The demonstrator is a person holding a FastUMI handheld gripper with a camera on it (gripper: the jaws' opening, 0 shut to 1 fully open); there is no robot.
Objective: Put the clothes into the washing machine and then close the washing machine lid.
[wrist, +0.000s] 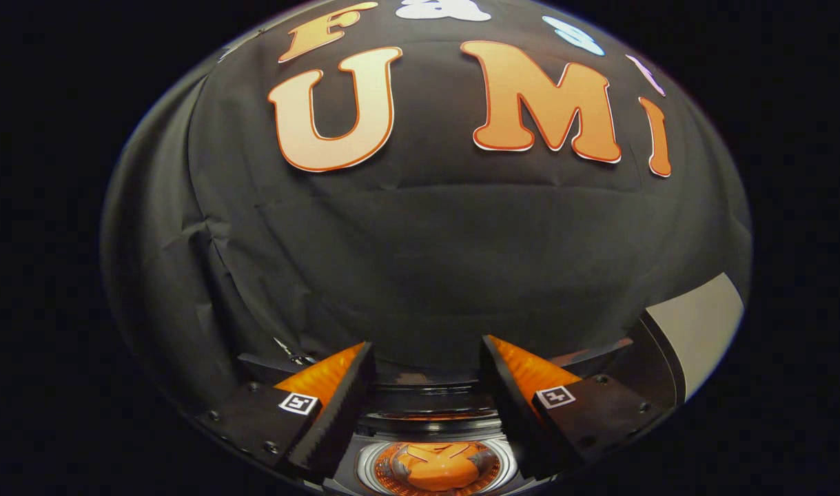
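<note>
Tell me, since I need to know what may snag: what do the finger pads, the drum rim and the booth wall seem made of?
The hand-held gripper is open. Its finger pads look like matte black rubber or plastic, ridged along the inner faces. The drum rim, between the fingers below, looks like bright metal, judging by its shine. The booth wall is matte black cloth, shown by creases.

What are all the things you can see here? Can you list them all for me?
Wall: one, black cloth, beyond the fingers.
Drum: one, round with a silvery rim, low between the fingers.
Clothes: one orange bundle, inside the drum.
Panel: one, pale grey, off to the right past the right finger; what it belongs to is unclear.
Tags: two, small, white with black marks, one on each finger mount.
Gripper: one, black fingers with orange sides, open and apart, holding nothing.
</note>
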